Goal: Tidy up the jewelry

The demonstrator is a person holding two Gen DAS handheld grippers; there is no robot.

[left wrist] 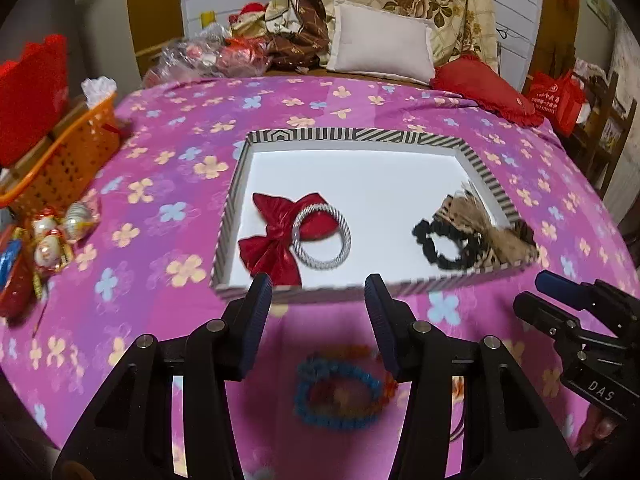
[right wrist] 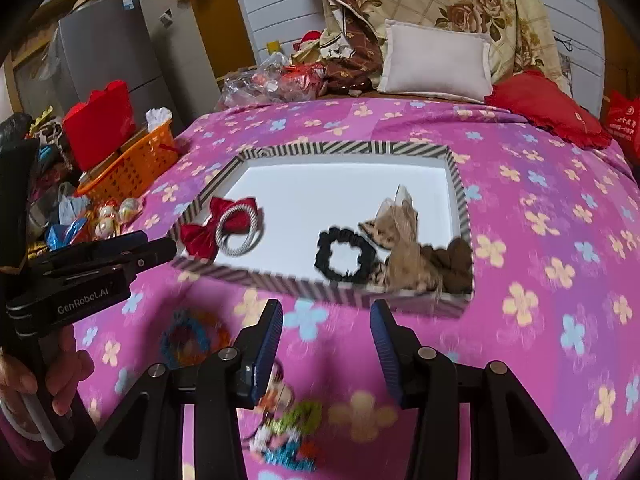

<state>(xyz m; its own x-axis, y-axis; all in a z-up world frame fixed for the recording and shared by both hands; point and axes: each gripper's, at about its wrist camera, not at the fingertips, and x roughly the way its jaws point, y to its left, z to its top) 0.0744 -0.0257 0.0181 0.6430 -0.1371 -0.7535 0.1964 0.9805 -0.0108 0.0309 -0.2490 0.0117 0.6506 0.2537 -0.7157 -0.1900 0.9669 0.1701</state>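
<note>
So from my left wrist cam, my left gripper (left wrist: 316, 292) is spread open with nothing in it, hovering over the pink flowered bedspread (left wrist: 168, 184) just short of the striped tray (left wrist: 352, 136). Inside the tray there's a red bow (left wrist: 276, 236) with a silver ring (left wrist: 322, 236) lying on it, plus a black scrunchie (left wrist: 444, 244) beside a tan bow (left wrist: 476, 220). A blurry blue beaded bracelet (left wrist: 340, 396) sits on the bedspread under my fingers. Right wrist cam: my right gripper (right wrist: 326, 324) is open and empty too, near the tray's front edge, with a colorful beaded piece (right wrist: 292, 436) below it
</note>
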